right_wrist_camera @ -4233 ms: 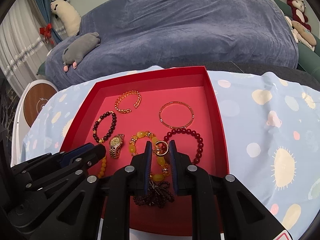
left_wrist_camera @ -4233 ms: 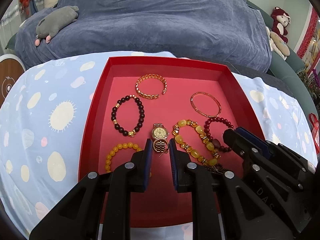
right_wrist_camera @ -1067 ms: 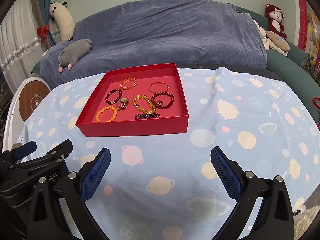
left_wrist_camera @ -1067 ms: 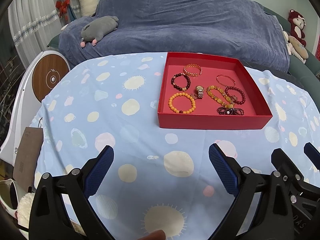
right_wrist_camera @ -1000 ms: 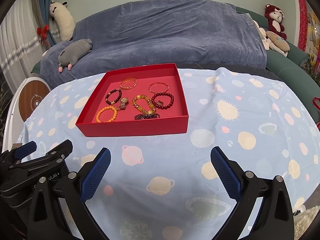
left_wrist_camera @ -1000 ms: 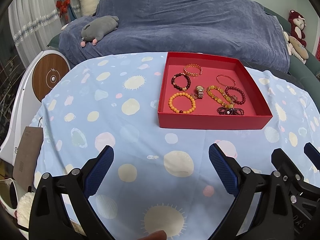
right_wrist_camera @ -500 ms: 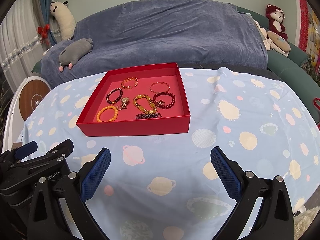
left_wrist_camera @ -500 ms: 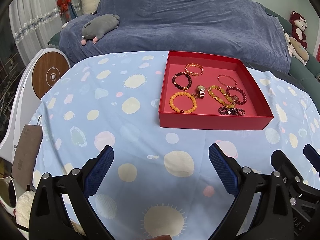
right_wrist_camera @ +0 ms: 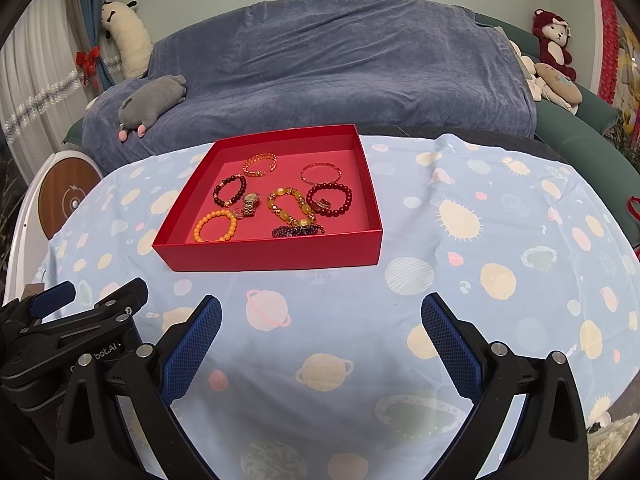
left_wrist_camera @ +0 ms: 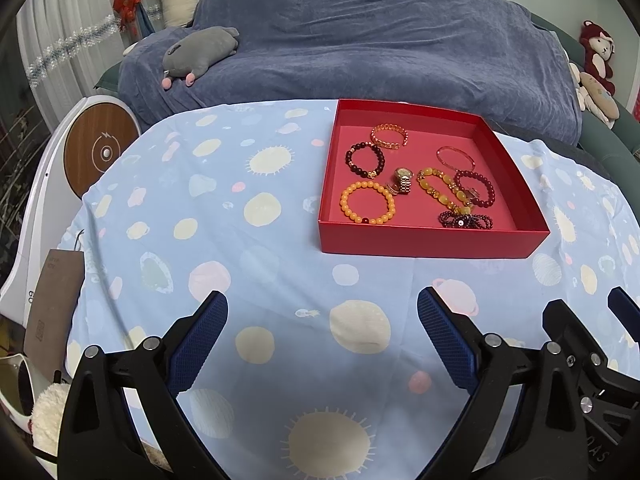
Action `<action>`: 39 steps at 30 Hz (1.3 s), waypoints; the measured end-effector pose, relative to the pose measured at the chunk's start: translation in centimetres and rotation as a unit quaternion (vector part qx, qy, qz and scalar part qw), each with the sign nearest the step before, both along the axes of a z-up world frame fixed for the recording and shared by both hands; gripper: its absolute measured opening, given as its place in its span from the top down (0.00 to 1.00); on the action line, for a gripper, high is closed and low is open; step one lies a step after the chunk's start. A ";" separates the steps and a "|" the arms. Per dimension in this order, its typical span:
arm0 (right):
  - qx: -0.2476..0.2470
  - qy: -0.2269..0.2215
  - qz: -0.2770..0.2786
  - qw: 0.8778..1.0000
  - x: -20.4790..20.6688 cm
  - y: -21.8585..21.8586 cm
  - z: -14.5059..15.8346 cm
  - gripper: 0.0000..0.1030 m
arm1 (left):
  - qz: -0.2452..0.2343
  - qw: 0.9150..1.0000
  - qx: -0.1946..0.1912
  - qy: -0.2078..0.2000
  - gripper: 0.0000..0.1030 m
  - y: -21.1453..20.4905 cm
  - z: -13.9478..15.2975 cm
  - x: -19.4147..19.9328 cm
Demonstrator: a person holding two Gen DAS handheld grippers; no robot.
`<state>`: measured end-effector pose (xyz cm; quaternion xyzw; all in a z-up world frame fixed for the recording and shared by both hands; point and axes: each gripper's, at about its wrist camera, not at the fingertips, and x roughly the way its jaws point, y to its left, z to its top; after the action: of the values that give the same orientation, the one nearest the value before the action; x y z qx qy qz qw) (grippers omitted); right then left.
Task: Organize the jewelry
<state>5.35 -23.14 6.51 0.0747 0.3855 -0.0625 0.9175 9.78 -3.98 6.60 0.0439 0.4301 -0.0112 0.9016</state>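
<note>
A red tray (left_wrist_camera: 424,246) (right_wrist_camera: 272,258) sits on the blue planet-print tablecloth and holds several pieces. Among them are an orange bead bracelet (left_wrist_camera: 367,203) (right_wrist_camera: 216,225), a gold watch (left_wrist_camera: 403,180) (right_wrist_camera: 250,204), a yellow bead bracelet (left_wrist_camera: 440,192) (right_wrist_camera: 289,205), a dark red bead bracelet (left_wrist_camera: 474,189) (right_wrist_camera: 329,199) and a gold chain bangle (left_wrist_camera: 389,136) (right_wrist_camera: 260,165). My left gripper (left_wrist_camera: 322,320) is open, well short of the tray, nothing between its fingers. My right gripper (right_wrist_camera: 320,320) is open too, also back from the tray.
A sofa under a blue cover (left_wrist_camera: 360,40) stands behind the table with a grey plush toy (left_wrist_camera: 200,50) on it. A white device with a round wooden face (left_wrist_camera: 102,148) is at the left. Plush toys (right_wrist_camera: 554,64) sit at the far right.
Both grippers have let go of the jewelry, opened wide and pulled far back from the tray since 4.2 s ago. Over the last second the views have barely shifted.
</note>
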 end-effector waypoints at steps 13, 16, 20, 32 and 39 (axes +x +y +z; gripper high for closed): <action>-0.001 0.000 0.001 1.000 0.0 0.2 -0.2 0.06 | 0.001 1.000 0.002 0.001 0.11 0.0 -0.2 0.2; -0.002 0.000 0.001 1.000 -0.1 0.3 -0.2 0.06 | 0.000 1.000 0.003 0.001 0.12 -0.1 -0.2 0.1; -0.001 0.000 0.001 1.000 0.0 0.2 -0.2 0.06 | 0.000 1.000 0.003 0.002 0.12 0.0 -0.2 0.2; -0.001 0.001 0.002 1.000 -0.1 0.3 -0.2 0.06 | -0.004 1.000 0.005 0.003 0.13 -0.1 -0.2 0.4; -0.001 0.001 0.002 1.000 -0.1 0.3 -0.2 0.06 | -0.004 1.000 0.007 0.002 0.13 -0.2 -0.1 0.4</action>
<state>5.30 -22.84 6.30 0.0729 0.3861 -0.0616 0.9175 10.13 -4.17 6.46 0.0517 0.4316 -0.0123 0.9005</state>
